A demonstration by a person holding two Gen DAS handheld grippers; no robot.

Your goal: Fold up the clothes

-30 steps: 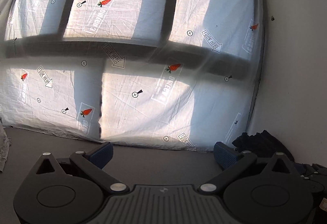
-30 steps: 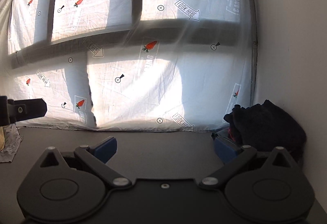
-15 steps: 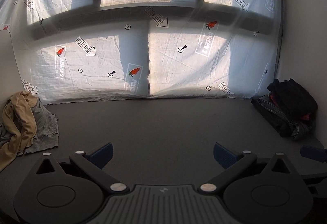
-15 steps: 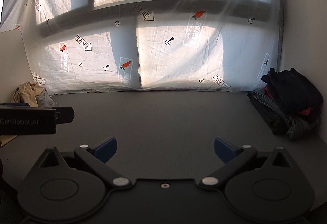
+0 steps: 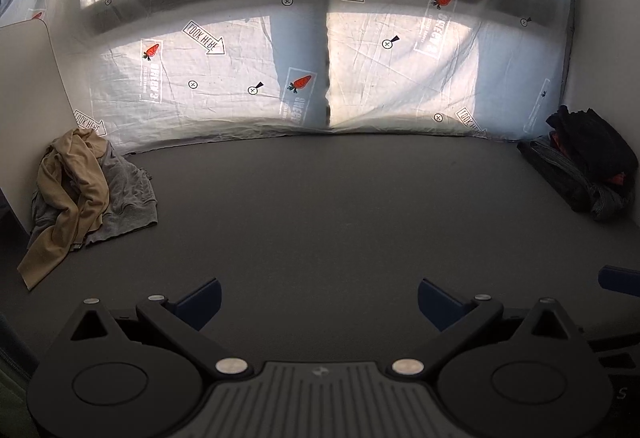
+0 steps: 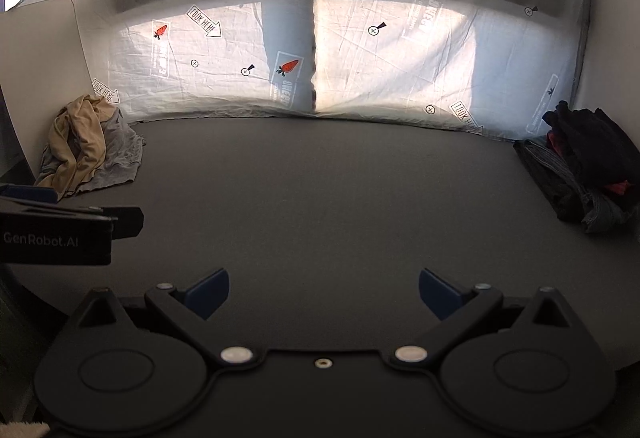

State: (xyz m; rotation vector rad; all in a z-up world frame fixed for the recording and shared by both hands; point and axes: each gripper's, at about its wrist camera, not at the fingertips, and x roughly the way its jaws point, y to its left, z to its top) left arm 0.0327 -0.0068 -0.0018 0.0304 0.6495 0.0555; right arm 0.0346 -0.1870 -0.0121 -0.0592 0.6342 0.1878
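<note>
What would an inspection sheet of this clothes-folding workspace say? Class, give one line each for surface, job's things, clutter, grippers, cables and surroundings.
Surface: dark grey table, bare across the middle.
Job's things: tan garment lying crumpled over a grey garment at the far left; a dark clothes pile with a bit of red showing at the far right. Nothing folded yet, as far as can be seen.
Clutter: nothing seen.
Grippers: left gripper and right gripper both over the near edge, jaws wide apart, holding nothing.
Cables: nothing seen.
Surroundings: white printed sheet with carrots and "LOOK HERE" arrows hangs behind the table, backlit; a white panel on the left, a white wall on the right.
</note>
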